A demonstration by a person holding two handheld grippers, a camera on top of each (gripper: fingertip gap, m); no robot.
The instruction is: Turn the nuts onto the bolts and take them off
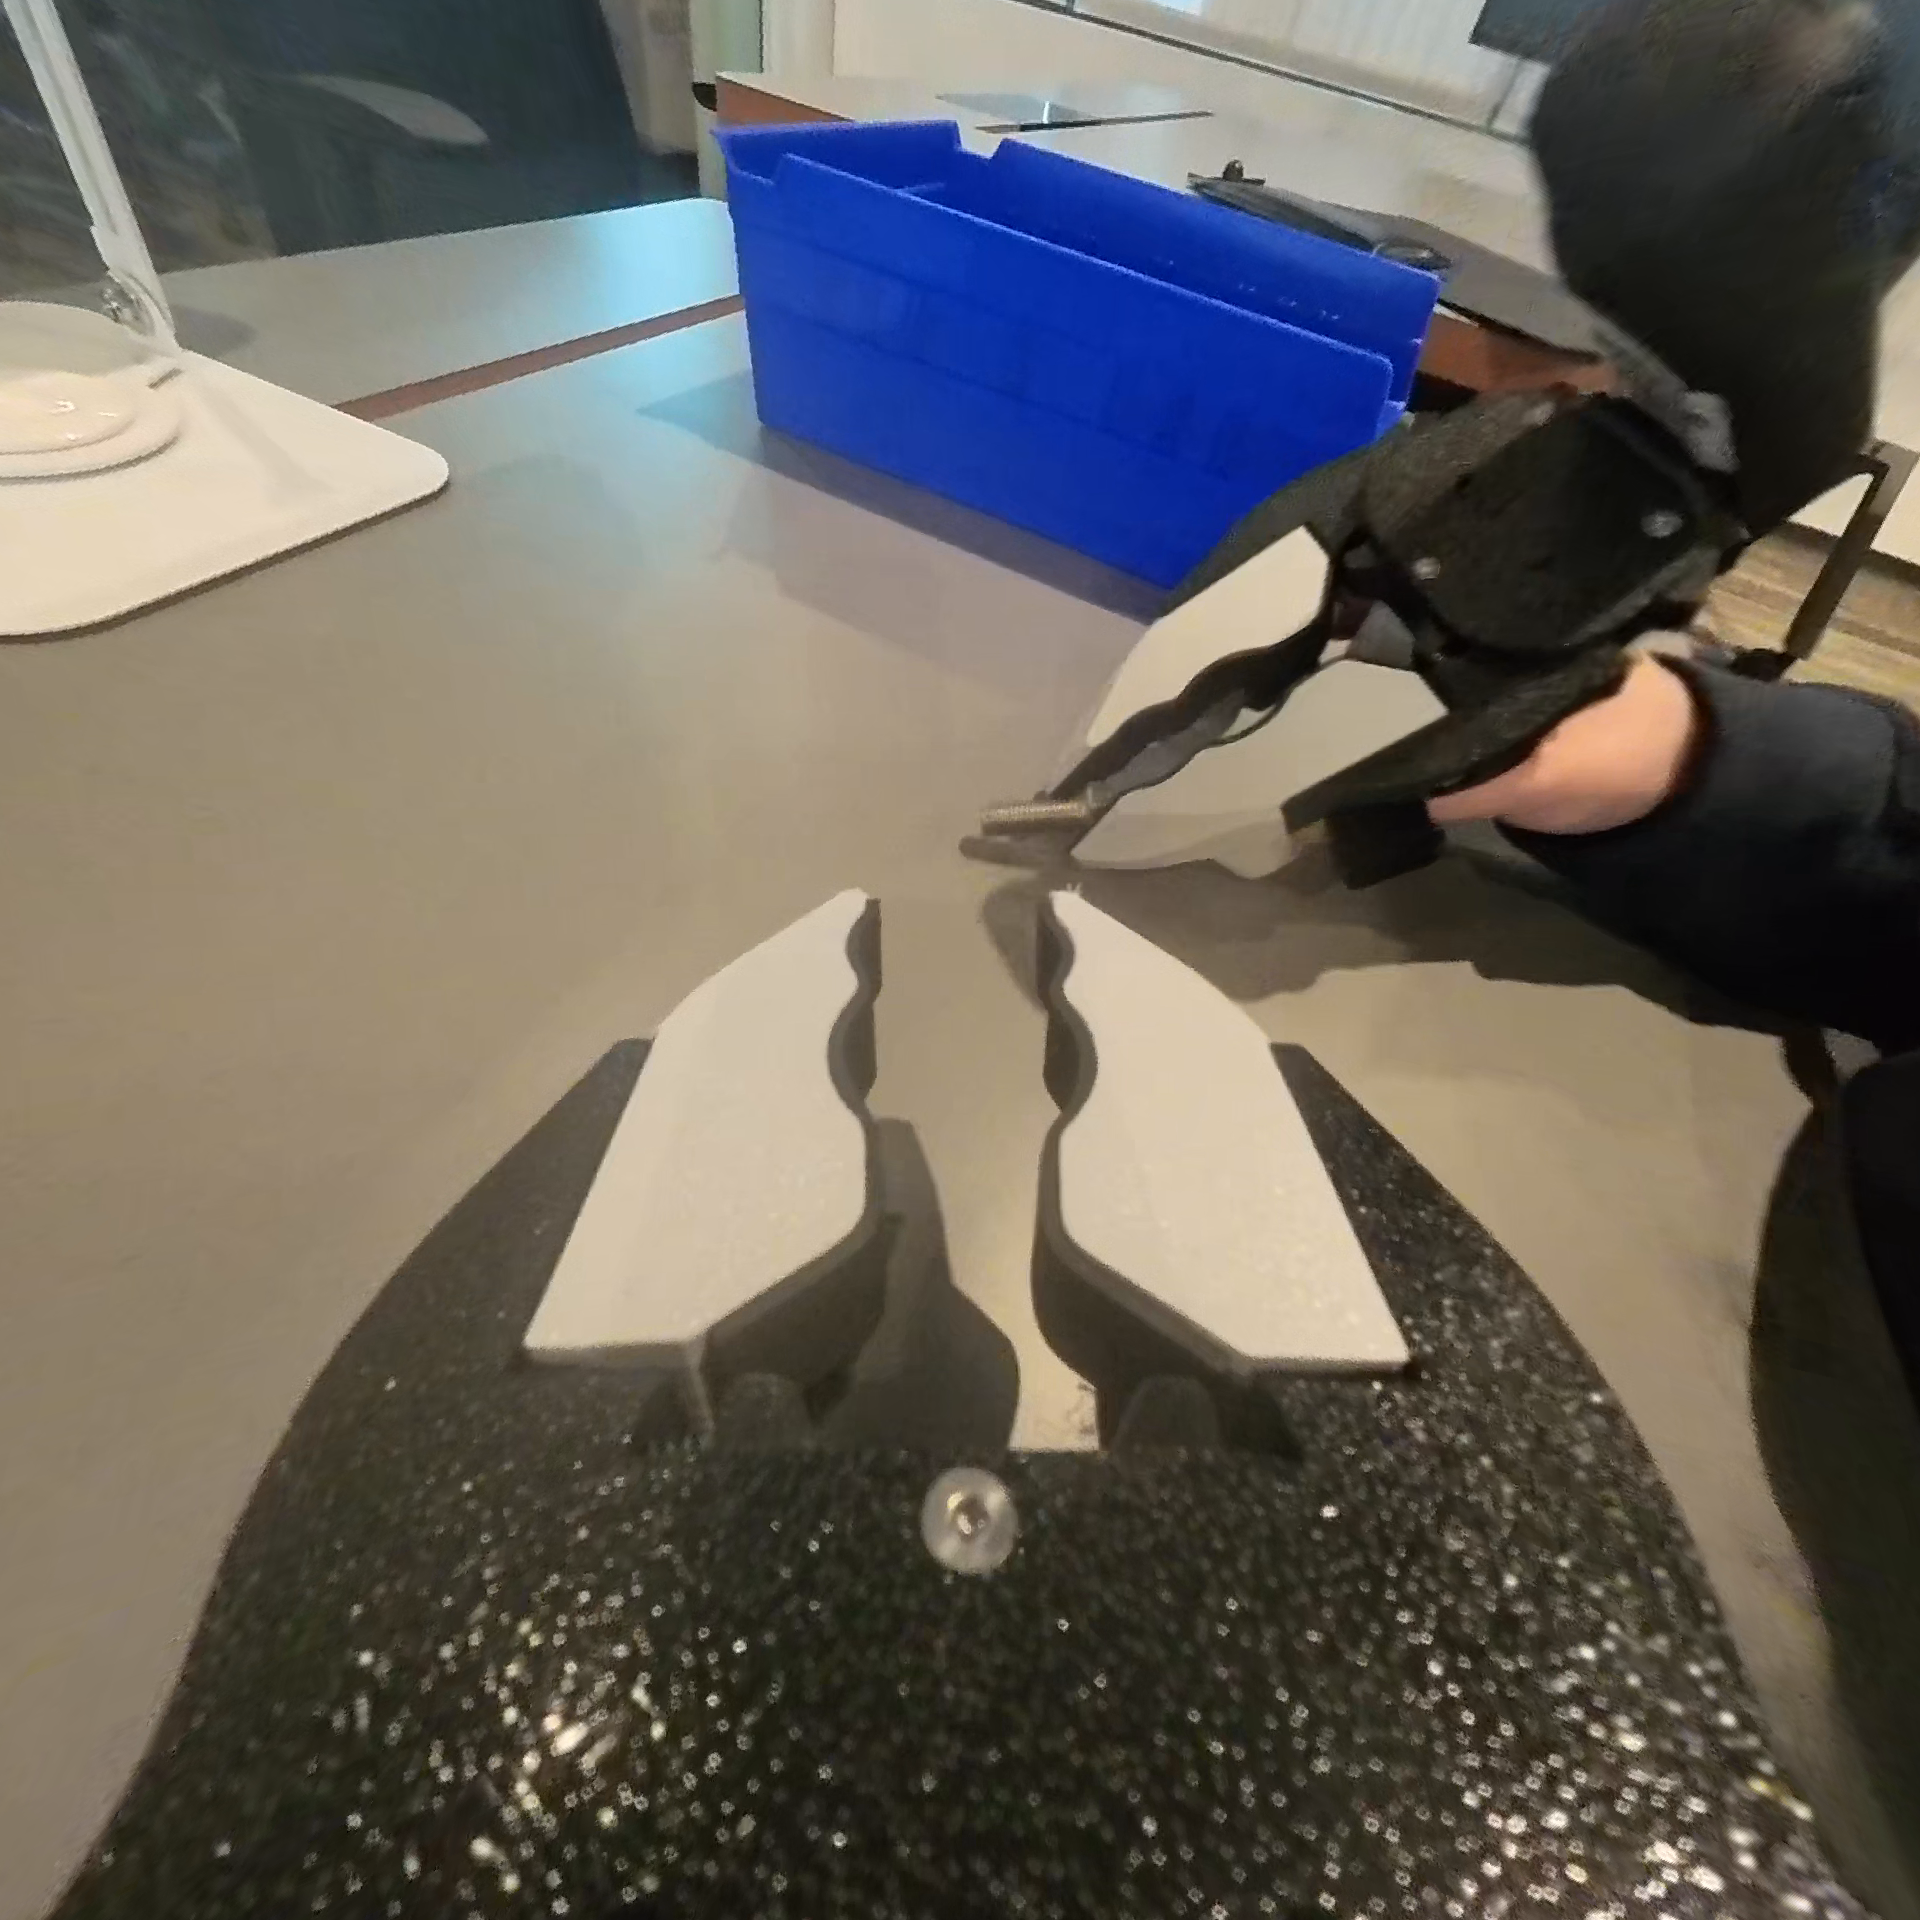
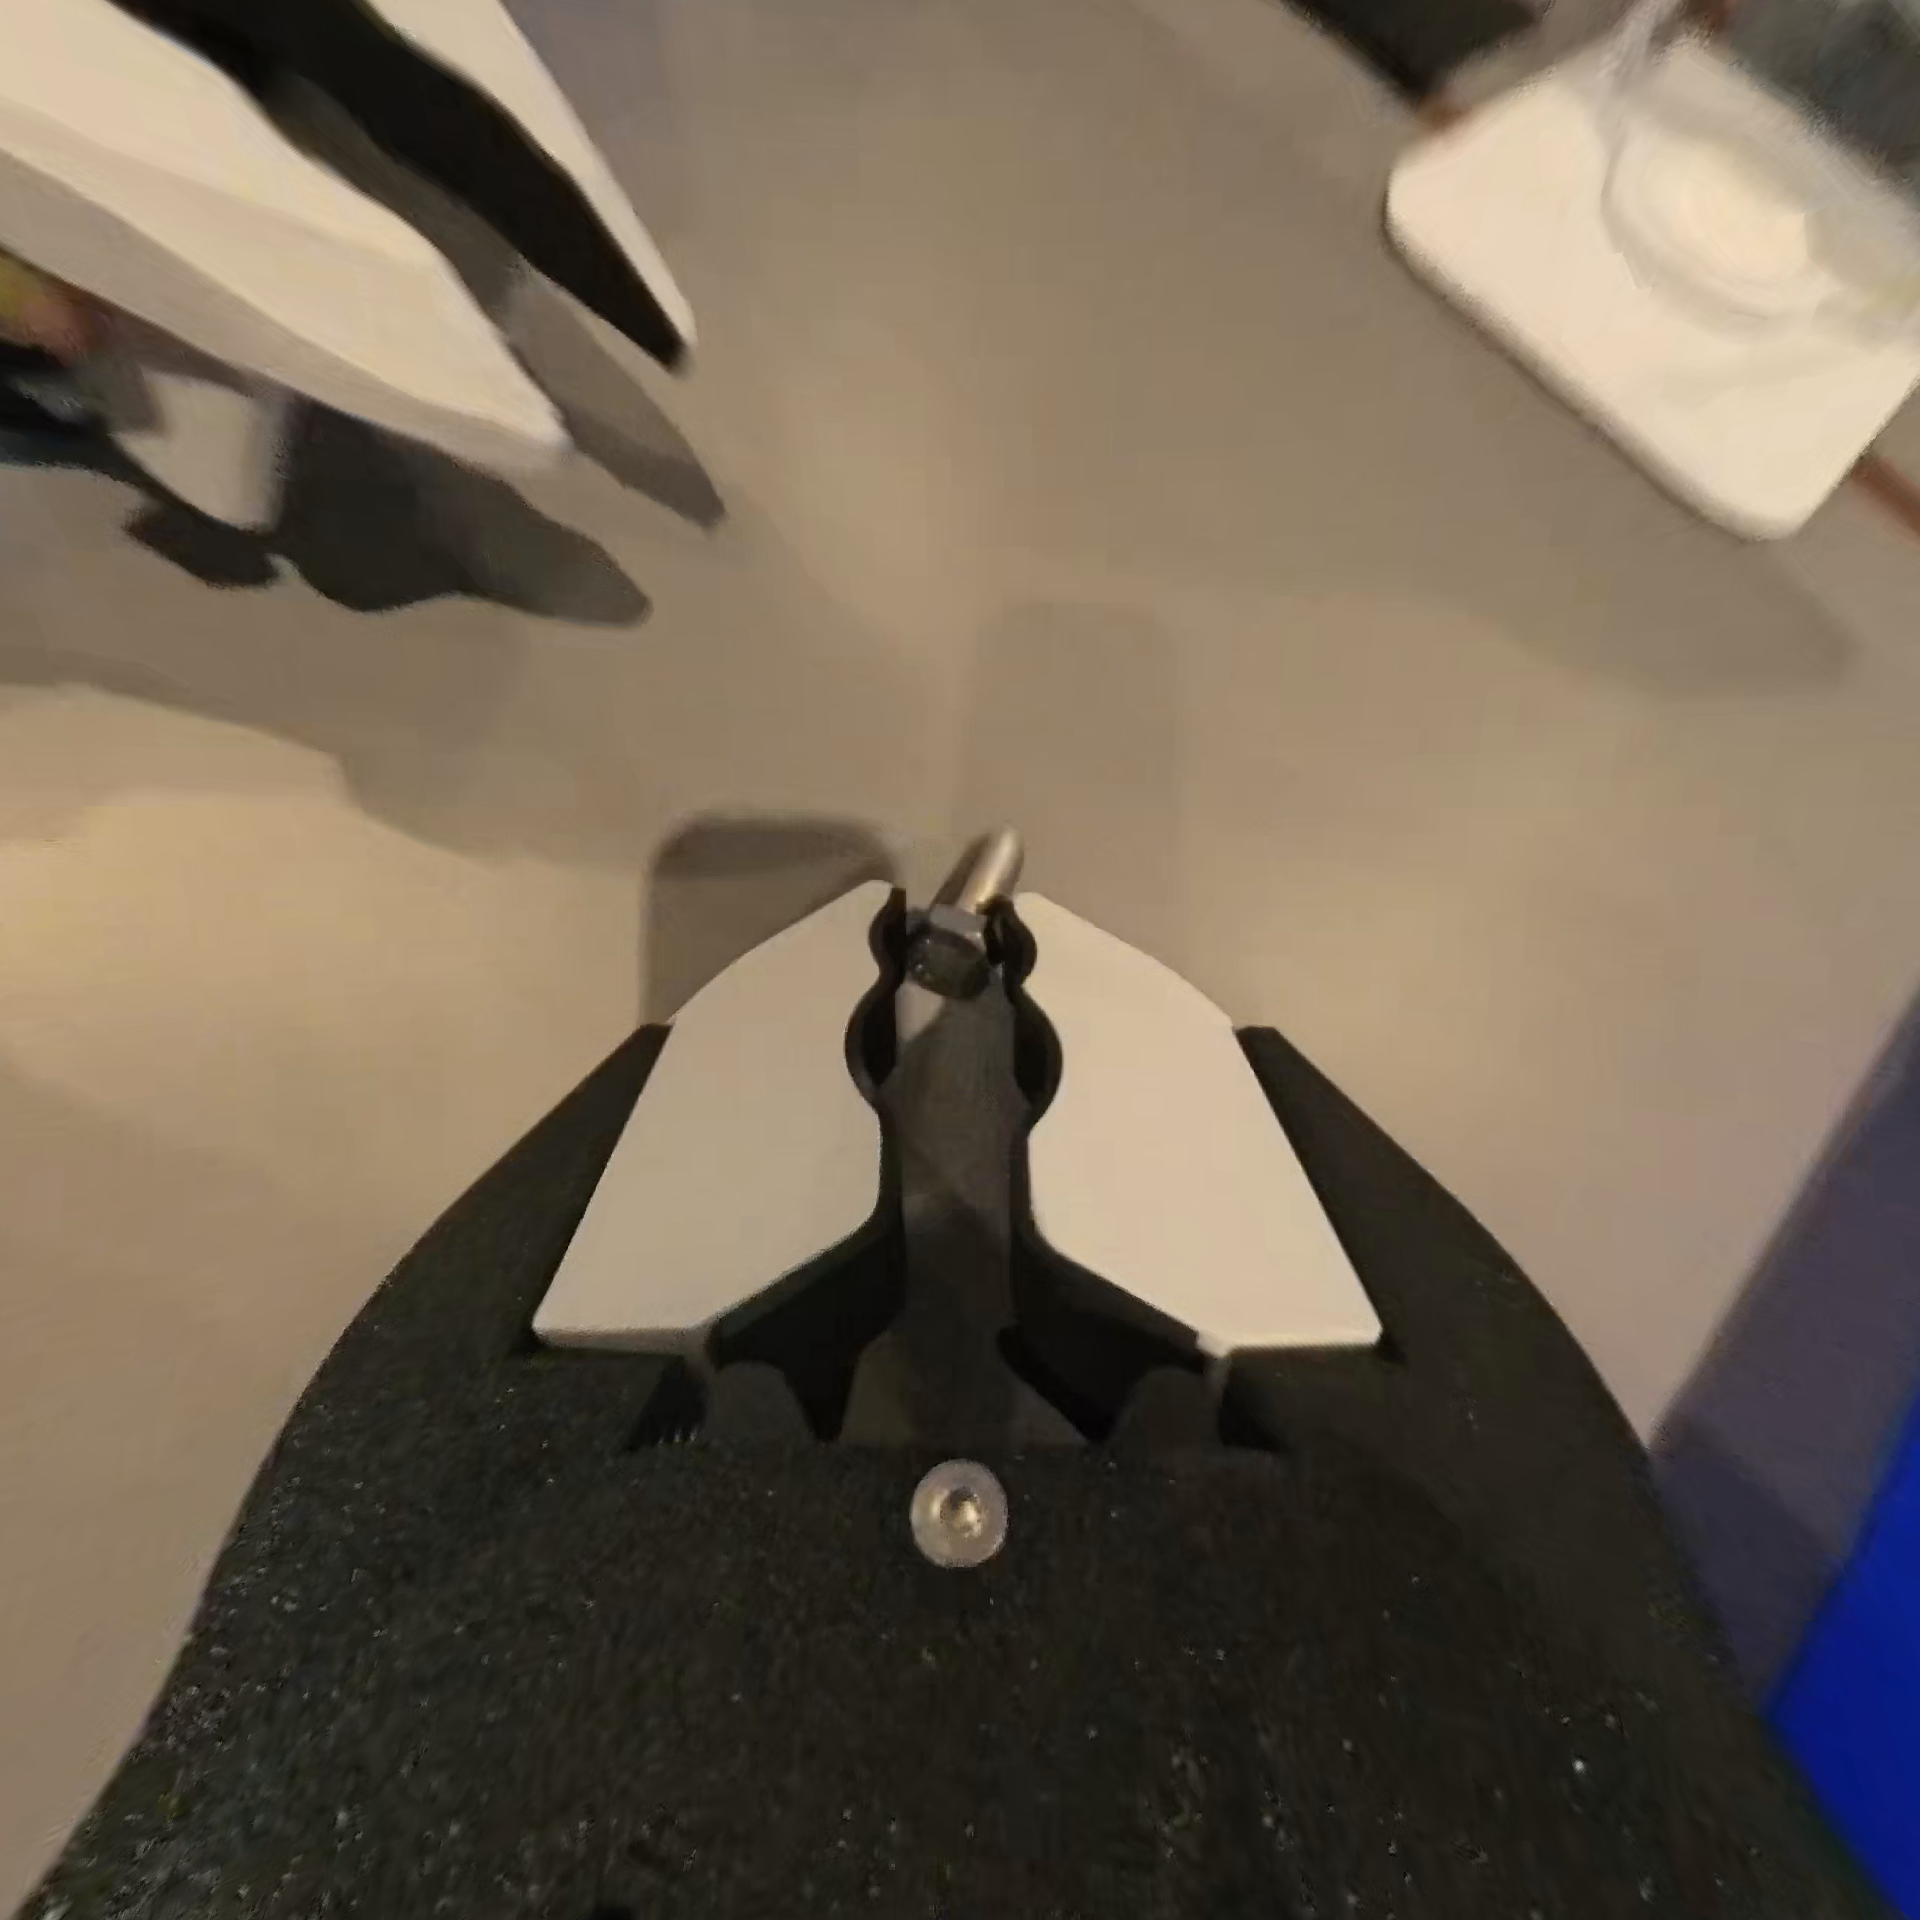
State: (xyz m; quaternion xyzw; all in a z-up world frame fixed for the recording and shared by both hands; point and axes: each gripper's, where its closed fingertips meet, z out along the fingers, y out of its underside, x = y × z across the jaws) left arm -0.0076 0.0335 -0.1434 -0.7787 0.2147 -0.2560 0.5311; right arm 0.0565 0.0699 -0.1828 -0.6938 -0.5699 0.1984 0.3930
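Here, right gripper (image 2: 954,940) clamped on bolt (image 2: 961,930) head just above table (image 1: 520,831), left gripper (image 1: 961,914) parted, empty, blue bin (image 1: 1039,364) beyond

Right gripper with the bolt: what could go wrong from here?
1. The right gripper pinches the bolt by its head, at the very fingertips, shaft sticking forward. A side push while threading could twist it loose.
2. The left gripper is open and empty, and no nut shows in either view, so it may have to search, perhaps in the blue bin.
3. In the left wrist view the bolt tip hangs just above the table; dipping could knock it.
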